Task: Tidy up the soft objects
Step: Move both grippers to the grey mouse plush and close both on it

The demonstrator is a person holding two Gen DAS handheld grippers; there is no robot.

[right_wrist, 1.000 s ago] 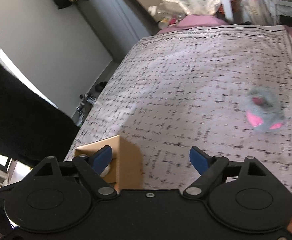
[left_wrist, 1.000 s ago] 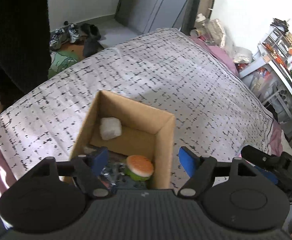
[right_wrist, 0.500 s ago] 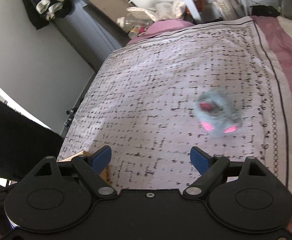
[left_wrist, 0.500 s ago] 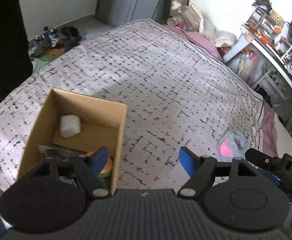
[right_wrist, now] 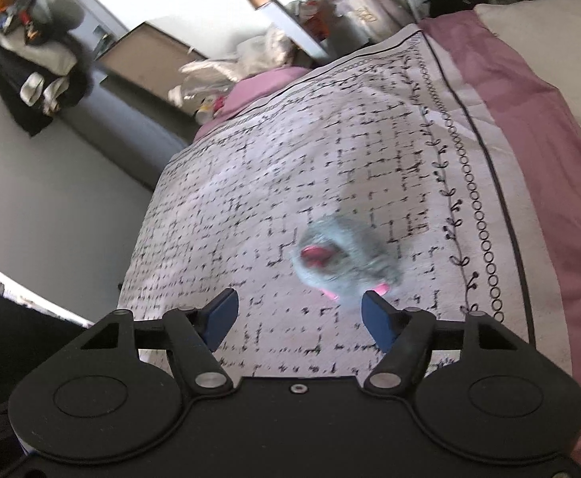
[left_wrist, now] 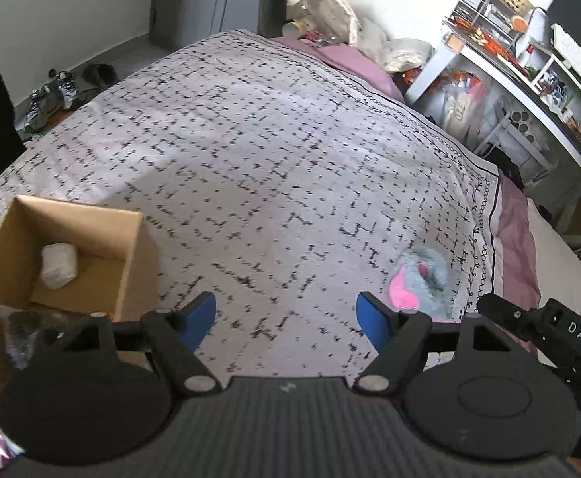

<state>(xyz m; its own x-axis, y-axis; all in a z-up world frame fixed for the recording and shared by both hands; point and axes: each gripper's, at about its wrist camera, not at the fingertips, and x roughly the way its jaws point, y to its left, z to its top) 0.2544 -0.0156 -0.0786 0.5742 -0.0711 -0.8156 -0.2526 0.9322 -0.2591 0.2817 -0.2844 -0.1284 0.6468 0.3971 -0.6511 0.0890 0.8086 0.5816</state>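
The left tongs (left_wrist: 286, 318) stand open over the patterned bedspread (left_wrist: 250, 151) with nothing between their blue pads, spread as wide as a second ago. Then they hung right over the cardboard box (left_wrist: 131, 255); now the box sits at the lower left of the left wrist view, beside the left pad. The white soft lump (left_wrist: 58, 265) lies in the box's far corner as before, and the burger-shaped toy seen earlier at the box's near end is now hidden behind the tongs' body.

The right tongs (right_wrist: 296, 318) are also open and empty, though their jaws have just been closing somewhat, with only bedspread between them. The fluffy grey-and-pink plush toy (right_wrist: 346, 263) lies on the bedspread just beyond the right pad, blurred; a second ago it sat far off to the right of that view, and the box corner then visible by the left pad has gone from the frame. In the left wrist view the same plush (left_wrist: 421, 275) has come into sight just past the right pad, near the bedspread's bordered edge, well apart from the box.

Farther back, the shoes (left_wrist: 51, 95) on the floor have slid leftward, and the cluttered white shelving (left_wrist: 529, 79) fills more of the right side.
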